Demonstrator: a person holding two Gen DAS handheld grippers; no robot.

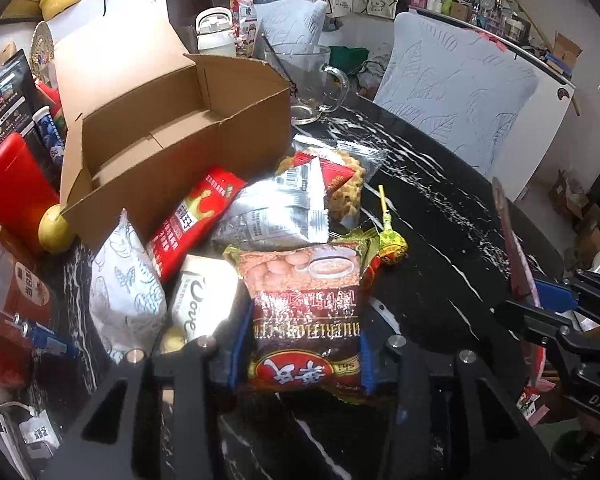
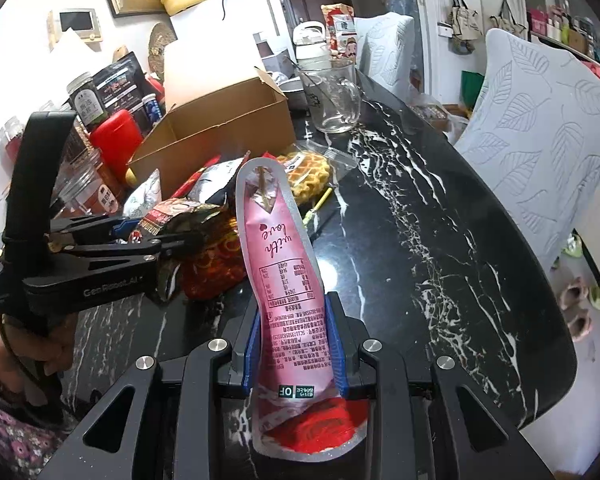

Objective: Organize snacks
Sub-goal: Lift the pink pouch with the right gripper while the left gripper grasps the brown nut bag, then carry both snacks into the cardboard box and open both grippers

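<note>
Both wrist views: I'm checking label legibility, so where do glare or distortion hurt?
Left wrist view: glare whitens the Dove packet, while the brown packet in the left tool stays readable. Right wrist view: the pink pouch is sharp; fisheye bends the table edge.

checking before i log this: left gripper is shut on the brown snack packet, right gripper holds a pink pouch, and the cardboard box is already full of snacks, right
Not quite: the cardboard box is empty, as the left wrist view shows. The rest holds: the left gripper is shut on the brown snack packet, and the right gripper holds the pink pouch.
</note>
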